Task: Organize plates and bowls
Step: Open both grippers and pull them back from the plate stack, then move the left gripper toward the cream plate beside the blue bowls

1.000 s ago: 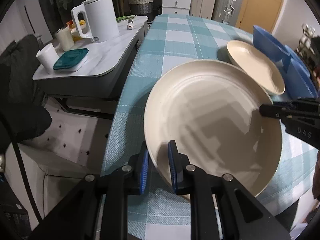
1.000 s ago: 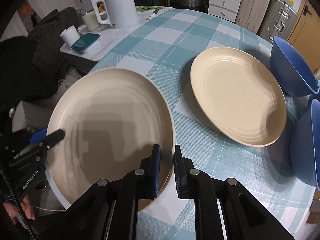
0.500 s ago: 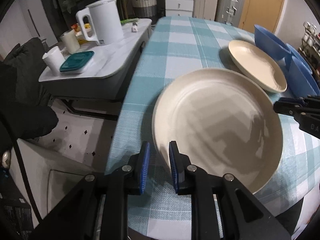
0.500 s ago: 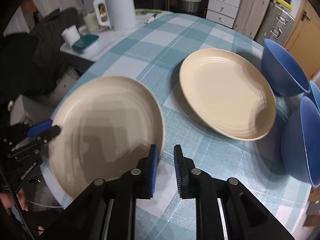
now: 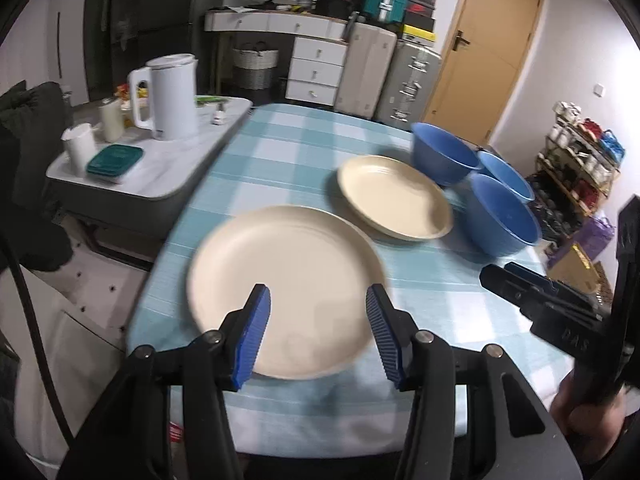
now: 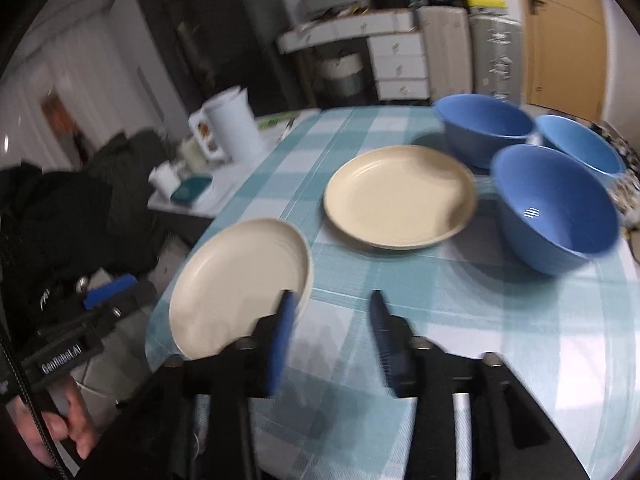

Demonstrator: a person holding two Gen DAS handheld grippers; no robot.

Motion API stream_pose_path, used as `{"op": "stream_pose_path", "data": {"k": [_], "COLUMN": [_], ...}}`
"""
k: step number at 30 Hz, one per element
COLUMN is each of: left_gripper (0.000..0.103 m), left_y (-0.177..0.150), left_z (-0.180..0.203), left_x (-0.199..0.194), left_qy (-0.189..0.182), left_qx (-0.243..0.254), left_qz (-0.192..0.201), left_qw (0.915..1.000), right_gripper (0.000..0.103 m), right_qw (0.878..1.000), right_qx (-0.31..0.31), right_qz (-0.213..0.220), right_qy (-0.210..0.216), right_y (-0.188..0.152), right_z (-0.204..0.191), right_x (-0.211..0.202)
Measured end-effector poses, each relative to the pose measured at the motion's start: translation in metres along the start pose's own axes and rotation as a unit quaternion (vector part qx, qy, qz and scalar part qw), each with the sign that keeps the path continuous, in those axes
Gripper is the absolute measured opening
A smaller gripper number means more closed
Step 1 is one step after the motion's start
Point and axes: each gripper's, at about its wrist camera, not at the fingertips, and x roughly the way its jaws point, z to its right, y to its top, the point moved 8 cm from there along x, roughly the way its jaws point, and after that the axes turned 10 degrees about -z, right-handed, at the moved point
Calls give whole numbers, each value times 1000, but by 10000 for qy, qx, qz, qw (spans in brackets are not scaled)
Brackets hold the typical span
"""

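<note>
A cream plate [image 5: 288,272] [image 6: 240,276] lies flat near the front left corner of the teal checked table [image 5: 288,152]. A second cream plate [image 5: 394,196] [image 6: 400,196] lies behind it. Three blue bowls [image 5: 444,156] [image 5: 504,176] [image 5: 504,216] stand to its right, also in the right wrist view [image 6: 484,128] [image 6: 580,144] [image 6: 556,208]. My left gripper [image 5: 316,308] hovers over the near plate's front edge, its jaws opening and touching nothing. My right gripper [image 6: 333,304] hangs just right of that plate, jaws opening, with only tablecloth between them.
A low side table at the left carries a white kettle [image 5: 172,96], white cups and a teal lidded box [image 5: 116,158]. Drawers, suitcases and a wooden door [image 5: 484,60] stand behind the table. A cluttered shelf [image 5: 580,148] is at the right. A hand [image 6: 60,436] holds the left gripper.
Both grippers let go of the near plate's rim, spread their jaws and drew back and upward. The plate now rests flat on the cloth.
</note>
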Motion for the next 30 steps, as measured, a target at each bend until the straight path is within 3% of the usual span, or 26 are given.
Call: {"op": "stream_pose_path", "data": {"k": [1, 3, 5, 7, 10, 11, 13, 14, 17, 21, 26, 30], "left_gripper": [51, 51, 51, 51, 54, 58, 89, 93, 94, 103, 103, 103], "left_y": [-3, -11, -18, -23, -31, -33, -35, -34, -33, -34, -44, -51], "left_z": [9, 30, 46, 59, 74, 76, 82, 84, 93, 98, 99, 106], "left_x": [2, 6, 7, 5, -4, -7, -16, -20, -36, -49, -48, -44], "left_qy": [-88, -278, -208, -145, -48, -15, 39, 59, 267, 393, 199, 425], "left_qx": [-22, 95, 271, 421, 598, 605, 642, 662, 870, 942, 793, 875], "left_qz": [-45, -172, -191, -116, 111, 180, 437, 575, 1064, 1422, 1384, 1342], "left_qw": [9999, 9994, 9992, 9989, 9981, 9980, 9970, 9961, 9902, 9846, 9870, 9862], "right_gripper": [63, 64, 70, 93, 101, 102, 102, 102, 102, 102, 102, 102], "right_qw": [9998, 9992, 9973, 9941, 9870, 9856, 9822, 9813, 9779, 9755, 9763, 9766], "right_qx": [99, 175, 320, 383, 217, 138, -35, -83, -107, 149, 545, 580], "right_qz": [151, 352, 649, 1002, 1514, 1580, 1715, 1748, 1875, 1978, 1931, 1845], "right_qy": [-29, 4, -90, -178, -495, -586, -764, -806, -917, -949, -810, -946], "right_y": [-4, -10, -17, -23, -33, -35, -42, -44, -53, -64, -78, -90], "right_z": [3, 7, 14, 20, 25, 25, 25, 25, 29, 43, 62, 65], "right_x": [-7, -21, -41, -63, -97, -104, -117, -121, -133, -141, -146, -148]}}
